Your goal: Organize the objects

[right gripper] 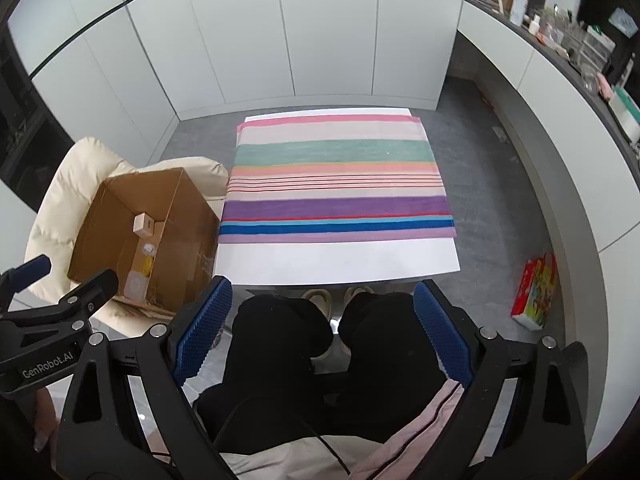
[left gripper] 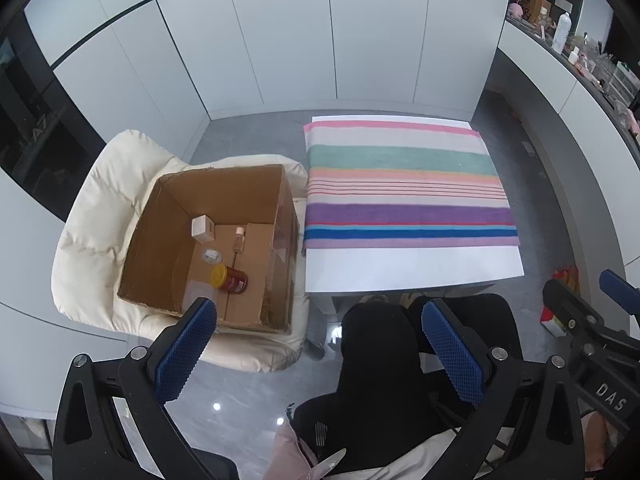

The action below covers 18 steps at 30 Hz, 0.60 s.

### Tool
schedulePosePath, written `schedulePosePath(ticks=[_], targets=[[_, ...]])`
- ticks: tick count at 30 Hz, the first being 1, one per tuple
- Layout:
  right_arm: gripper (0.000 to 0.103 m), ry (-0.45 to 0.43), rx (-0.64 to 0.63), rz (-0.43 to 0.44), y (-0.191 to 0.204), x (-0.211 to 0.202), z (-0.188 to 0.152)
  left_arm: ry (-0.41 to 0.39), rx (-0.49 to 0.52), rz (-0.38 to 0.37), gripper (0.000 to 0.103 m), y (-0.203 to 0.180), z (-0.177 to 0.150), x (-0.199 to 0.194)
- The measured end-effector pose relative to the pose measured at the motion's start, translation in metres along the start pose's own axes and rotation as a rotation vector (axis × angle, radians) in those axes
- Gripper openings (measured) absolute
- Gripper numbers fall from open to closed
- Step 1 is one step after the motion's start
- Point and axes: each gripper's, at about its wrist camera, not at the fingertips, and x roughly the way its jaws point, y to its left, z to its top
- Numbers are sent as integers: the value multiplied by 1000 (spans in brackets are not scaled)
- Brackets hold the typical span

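Blue-padded hand-held gripper (left gripper: 320, 344) pair (right gripper: 322, 328) hovers agape above knees.

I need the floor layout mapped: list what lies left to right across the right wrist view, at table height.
Cream padded chair → cardboard box resting on it → white table with the striped cloth → colourful carton on the floor.

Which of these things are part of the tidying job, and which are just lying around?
Part of the job: cardboard box; in it a red jar, small bottle, pale carton.

Lying about: striped cloth, colourful box on floor, counter clutter.
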Motion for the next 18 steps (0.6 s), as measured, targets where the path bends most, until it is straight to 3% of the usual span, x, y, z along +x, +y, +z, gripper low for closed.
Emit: schedulePosePath(ticks=[18], targets=[[94,-5,-40,-7,14,-4,-4,-15,10,-11,103,-3,-9,-14]])
